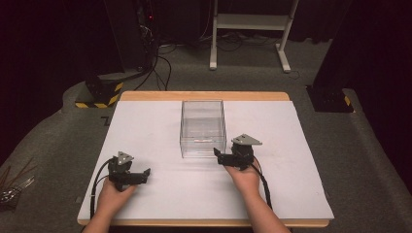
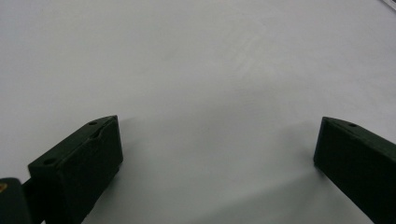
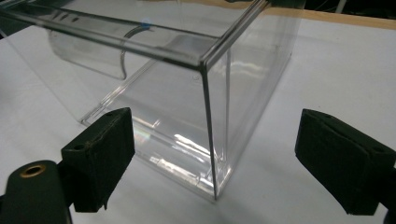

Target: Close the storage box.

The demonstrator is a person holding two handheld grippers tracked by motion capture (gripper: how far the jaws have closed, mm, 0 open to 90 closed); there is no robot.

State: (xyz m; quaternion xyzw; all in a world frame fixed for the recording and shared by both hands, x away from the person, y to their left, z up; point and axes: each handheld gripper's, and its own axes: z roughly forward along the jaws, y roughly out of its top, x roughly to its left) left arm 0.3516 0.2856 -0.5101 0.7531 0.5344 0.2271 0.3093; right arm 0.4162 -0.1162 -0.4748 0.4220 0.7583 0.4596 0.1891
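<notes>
R tool (image 1: 219,156) released, near corner of clear box (image 1: 203,127) just ahead btw jaws | L tool (image 1: 144,175) released, well apart | box long axis runs away from person

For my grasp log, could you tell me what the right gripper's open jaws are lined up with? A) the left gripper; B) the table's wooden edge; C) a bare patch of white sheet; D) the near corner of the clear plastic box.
D: in the right gripper view the right gripper stands open, its jaws either side of the near vertical corner of the clear plastic box, not yet touching it.
</notes>
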